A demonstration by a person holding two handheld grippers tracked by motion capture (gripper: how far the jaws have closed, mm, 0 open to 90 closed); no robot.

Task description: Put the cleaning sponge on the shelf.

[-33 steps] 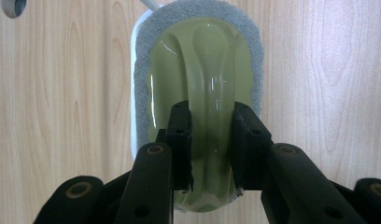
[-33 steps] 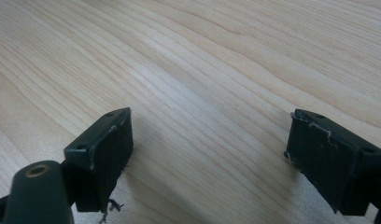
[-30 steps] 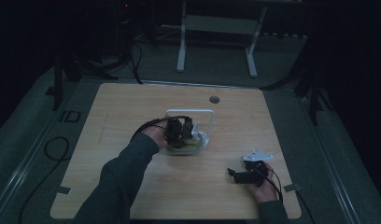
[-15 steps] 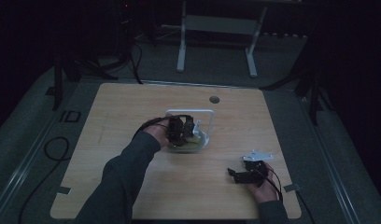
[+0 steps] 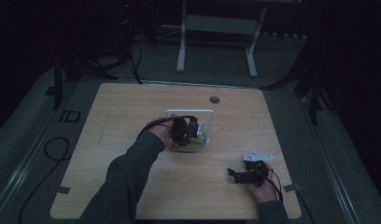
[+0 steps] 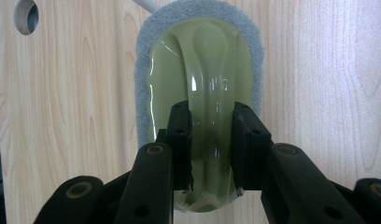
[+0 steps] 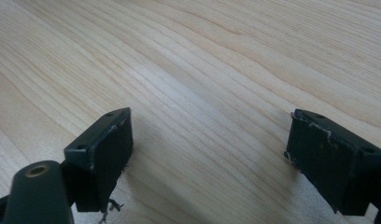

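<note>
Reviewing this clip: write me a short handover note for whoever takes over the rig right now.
Left gripper: shut on the raised handle of the green scrubber, which has a grey pad around its base; it sits near the table middle, beside a white frame.
Right gripper: open, empty, low over bare wood at the near right of the table.
Done: the scrubber is gripped.
Left: whether it is lifted off the wood cannot be told; the next move, probably lifting or scrubbing, is yours.
</note>
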